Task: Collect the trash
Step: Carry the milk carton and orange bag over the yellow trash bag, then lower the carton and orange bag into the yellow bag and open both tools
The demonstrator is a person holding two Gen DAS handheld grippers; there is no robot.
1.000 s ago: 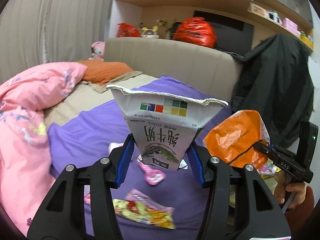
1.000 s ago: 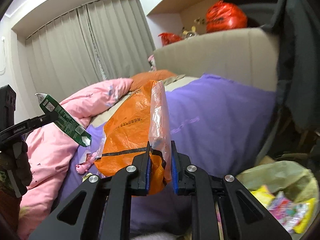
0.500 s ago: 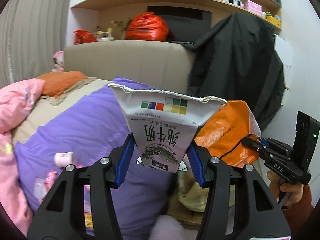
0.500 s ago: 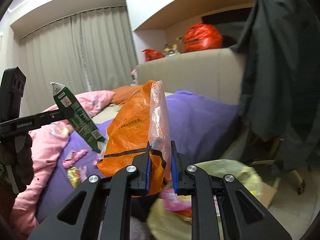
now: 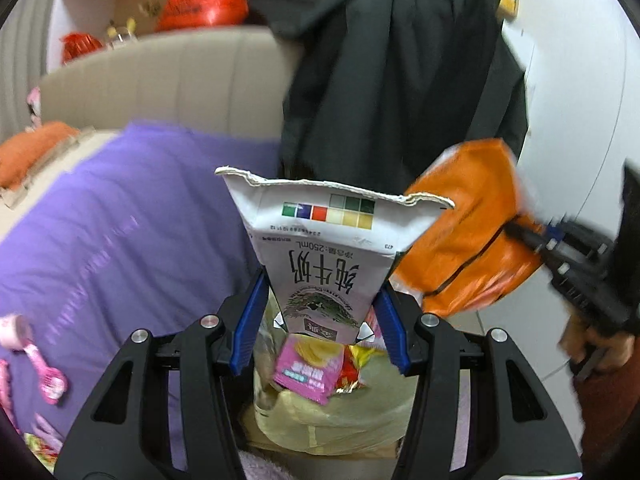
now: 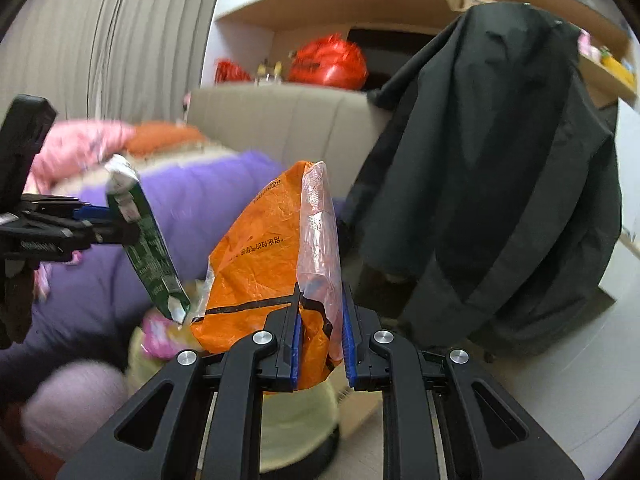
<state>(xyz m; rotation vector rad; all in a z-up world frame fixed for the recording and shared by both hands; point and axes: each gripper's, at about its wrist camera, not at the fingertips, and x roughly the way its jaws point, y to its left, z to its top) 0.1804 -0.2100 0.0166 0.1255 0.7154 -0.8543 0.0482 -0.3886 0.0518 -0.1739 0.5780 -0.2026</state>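
My left gripper [image 5: 319,320] is shut on a flattened white and green milk carton [image 5: 326,256], held upside down right above a trash bin lined with a pale yellow bag [image 5: 336,416] that holds snack wrappers. My right gripper [image 6: 320,334] is shut on an orange snack bag [image 6: 256,268] with a clear plastic edge, held above the same bin [image 6: 296,416]. The carton [image 6: 146,240] and the left gripper [image 6: 100,226] also show in the right wrist view, at the left.
A purple blanket [image 5: 120,224] covers the bed to the left, with pink wrappers [image 5: 44,372] on it. A black coat [image 6: 500,184] hangs to the right beside the beige headboard [image 5: 160,88]. Red bags [image 6: 328,64] sit on the shelf behind.
Both grippers have swung right from over the bed to above the trash bin, still holding the carton and the orange bag. The bin now sits right below both.
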